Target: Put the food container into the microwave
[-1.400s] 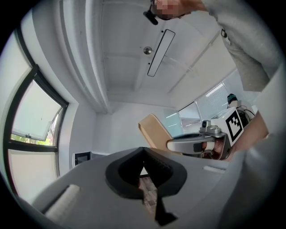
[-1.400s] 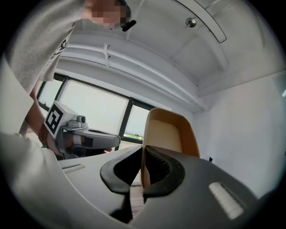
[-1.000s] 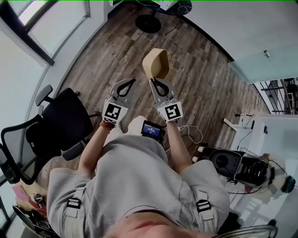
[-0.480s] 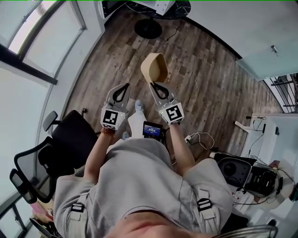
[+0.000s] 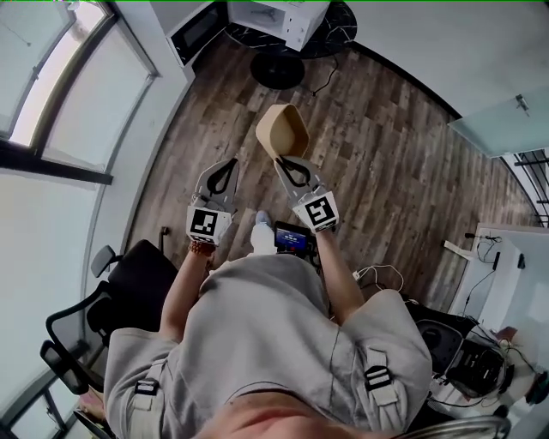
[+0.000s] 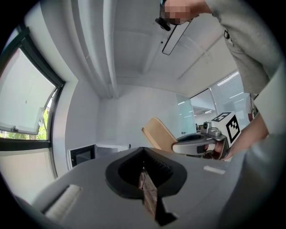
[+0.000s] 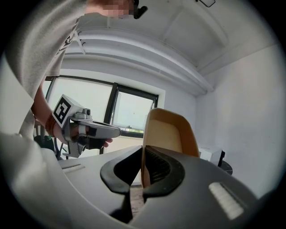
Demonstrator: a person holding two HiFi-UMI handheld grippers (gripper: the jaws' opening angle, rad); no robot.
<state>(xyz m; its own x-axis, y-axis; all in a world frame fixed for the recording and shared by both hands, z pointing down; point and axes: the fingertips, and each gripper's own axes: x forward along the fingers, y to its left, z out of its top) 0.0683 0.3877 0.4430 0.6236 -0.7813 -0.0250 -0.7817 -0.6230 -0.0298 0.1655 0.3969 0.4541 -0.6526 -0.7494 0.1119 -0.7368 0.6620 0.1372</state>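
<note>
A tan, empty food container point(image 5: 281, 130) is held out in front of me, tilted up on its edge. My right gripper point(image 5: 289, 161) is shut on its near rim; the right gripper view shows the container's wall point(image 7: 172, 133) pinched between the jaws. My left gripper point(image 5: 226, 168) hangs beside it on the left, shut with nothing in it point(image 6: 144, 166). The microwave point(image 5: 280, 15) stands on a dark round table at the top of the head view. From the left gripper view a dark-doored microwave point(image 6: 82, 155) shows against the far wall.
Wood-plank floor point(image 5: 377, 154) lies below me. A round black table base point(image 5: 277, 70) stands ahead near the microwave table. A black office chair point(image 5: 129, 287) is behind on my left, windows point(image 5: 60, 94) run along the left wall, and cables and equipment point(image 5: 467, 356) lie at right.
I have walked forward: the chair and equipment slid back, and the round table with the microwave came into view ahead. Both grippers keep their pose, container still held.
</note>
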